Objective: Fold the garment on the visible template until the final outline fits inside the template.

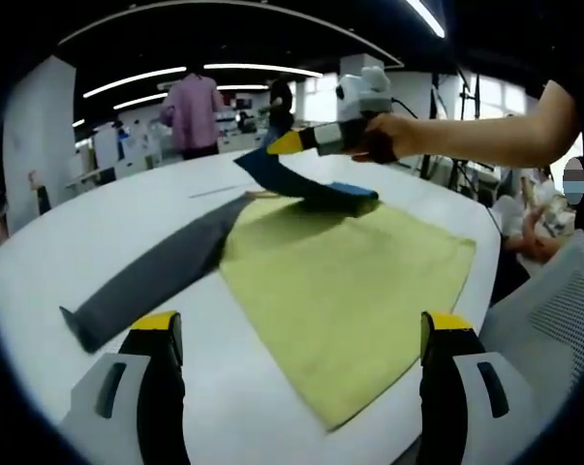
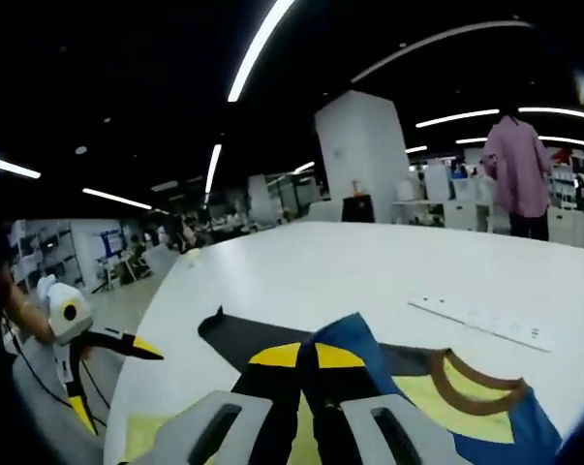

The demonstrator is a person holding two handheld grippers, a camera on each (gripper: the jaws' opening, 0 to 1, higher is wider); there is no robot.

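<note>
The garment (image 1: 156, 271) lies on a white table (image 1: 98, 213), ahead of the left gripper (image 1: 301, 344), whose jaws stand wide apart with nothing between them. A grey sleeve runs as a long strip from just ahead of the left jaw, slanting away and to the right toward the blue body part (image 1: 301, 179). That blue part is lifted off the table at the far side, pinched in the right gripper (image 1: 282, 145), which reaches in from the right, held by a hand (image 1: 393, 136). Under and beside the lifted cloth lies the yellow template (image 1: 350, 281), a broad sheet spread between the two left jaws and beyond them, its near corner pointing back toward the gripper.

In the right gripper view, the right gripper's jaws are closed tight on a blue fold (image 2: 364, 344) of the garment; a brown-edged collar (image 2: 466, 378) and yellow inside show to the right. The left gripper (image 2: 107, 373) hangs off to the left, beyond the table edge, its jaws spread. A white strip (image 2: 480, 320) lies on the table further on. A person in pink (image 1: 190, 111) stands beyond the table.
</note>
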